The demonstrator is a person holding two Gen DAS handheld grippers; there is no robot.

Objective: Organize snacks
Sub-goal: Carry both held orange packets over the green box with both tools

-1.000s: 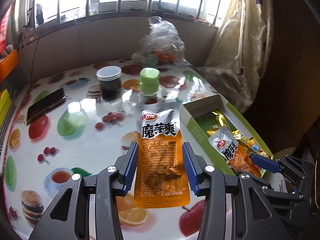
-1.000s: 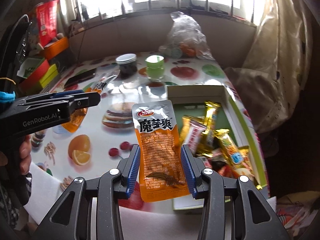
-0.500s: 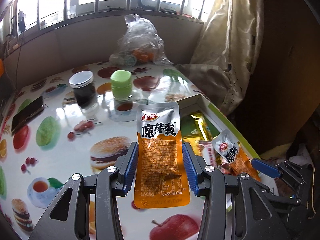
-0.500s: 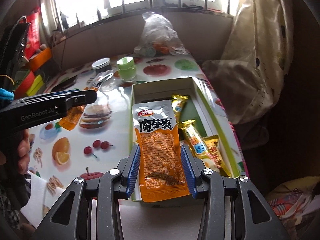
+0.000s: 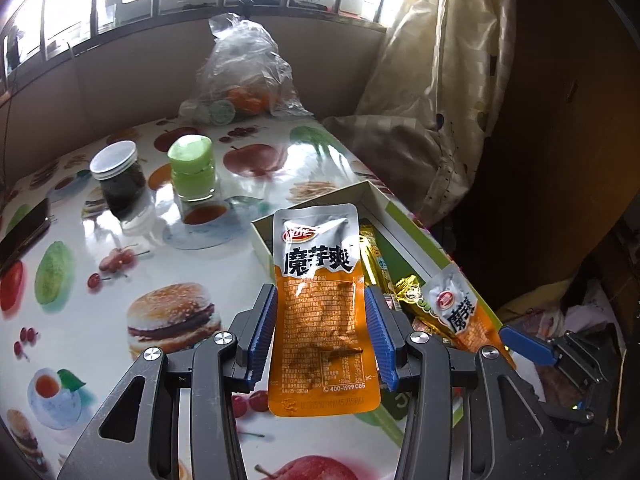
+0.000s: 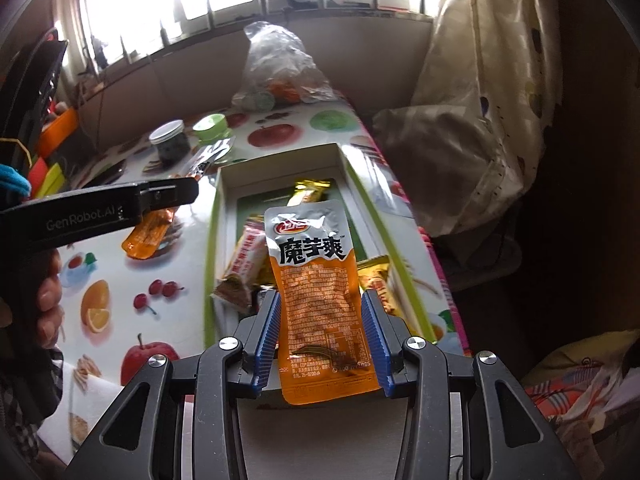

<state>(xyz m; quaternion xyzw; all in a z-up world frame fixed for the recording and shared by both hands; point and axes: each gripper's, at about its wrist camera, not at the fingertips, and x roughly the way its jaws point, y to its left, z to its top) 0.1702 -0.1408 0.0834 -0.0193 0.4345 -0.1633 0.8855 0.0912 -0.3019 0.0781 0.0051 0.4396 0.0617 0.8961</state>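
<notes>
Two snack packets are being carried to the box.

An orange packet is being clamped in the left gripper jaws above the box rim; a second packet is being clamped in the right gripper jaws over the snacks inside. Judged next: each packet is to be lowered in and the jaws parted, clear of the table.

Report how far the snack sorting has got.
Done: several wrapped snacks already lie in the green-edged box. In hand: the left gripper and right gripper each clamp an orange konjac packet above the box. Left: drop both in; no loose snacks show on the table.
</notes>
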